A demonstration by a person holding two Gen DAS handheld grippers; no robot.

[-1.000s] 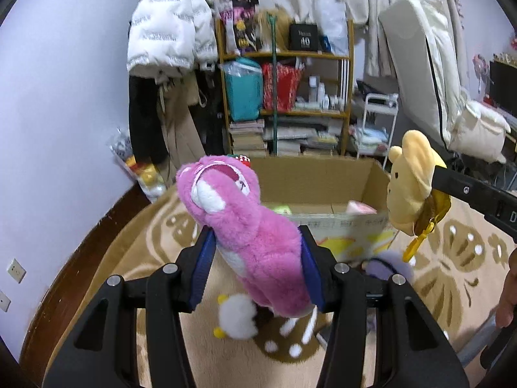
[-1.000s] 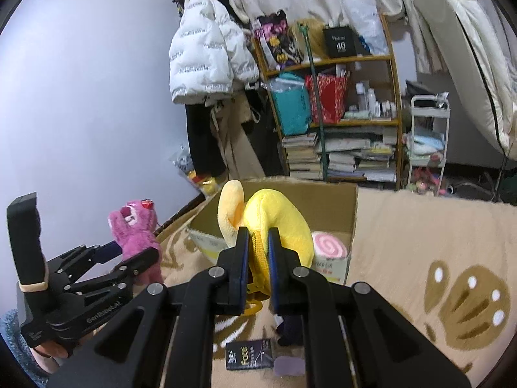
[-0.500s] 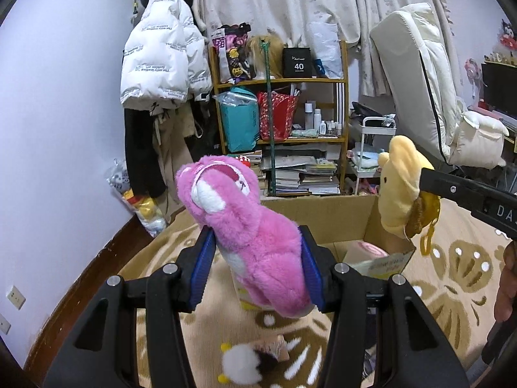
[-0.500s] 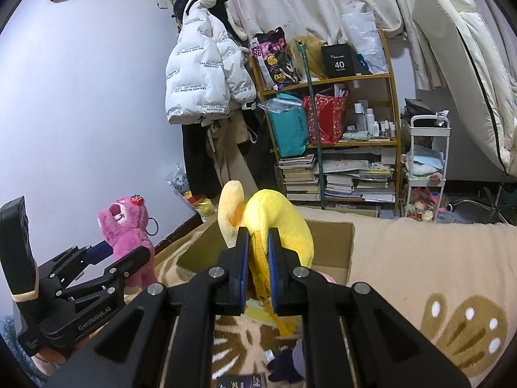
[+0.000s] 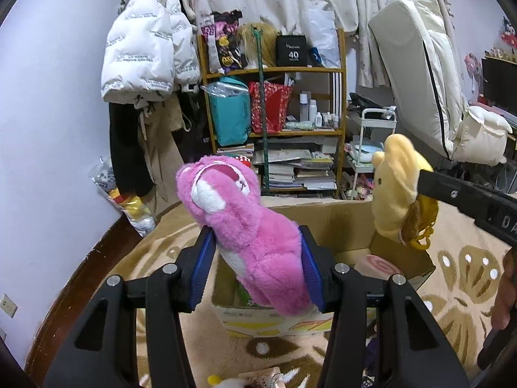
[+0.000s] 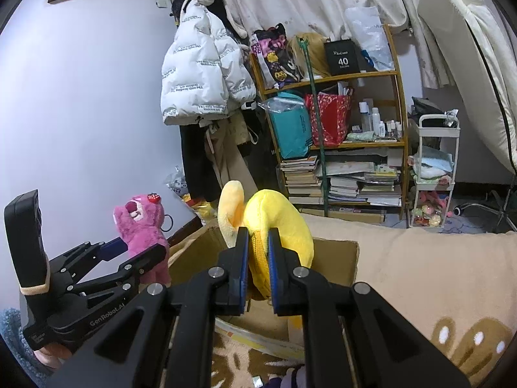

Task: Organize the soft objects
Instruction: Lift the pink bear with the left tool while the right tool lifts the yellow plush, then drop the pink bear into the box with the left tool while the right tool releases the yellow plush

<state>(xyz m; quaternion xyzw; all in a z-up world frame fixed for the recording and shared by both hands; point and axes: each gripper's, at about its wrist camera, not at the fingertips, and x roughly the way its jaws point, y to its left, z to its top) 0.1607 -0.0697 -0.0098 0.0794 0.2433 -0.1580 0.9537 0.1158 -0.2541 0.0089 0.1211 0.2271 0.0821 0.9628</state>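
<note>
Grippers both loaded: left gripper (image 5: 257, 265) clamped on pink plush bear (image 5: 245, 226), right gripper (image 6: 258, 255) pinched nearly shut on yellow plush (image 6: 278, 223). Cardboard box (image 5: 323, 216) sits just below/ahead of both; bear's long axis tilts up-left, w/ left nearer box's front wall.

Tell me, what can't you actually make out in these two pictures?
- Left wrist view: most of the cardboard box interior, hidden behind the pink plush bear in the left tongs.
- Right wrist view: the box's inside, blocked by the yellow plush in the right tongs.
- Left wrist view: a white fluffy toy, cut off by the bottom edge.
</note>
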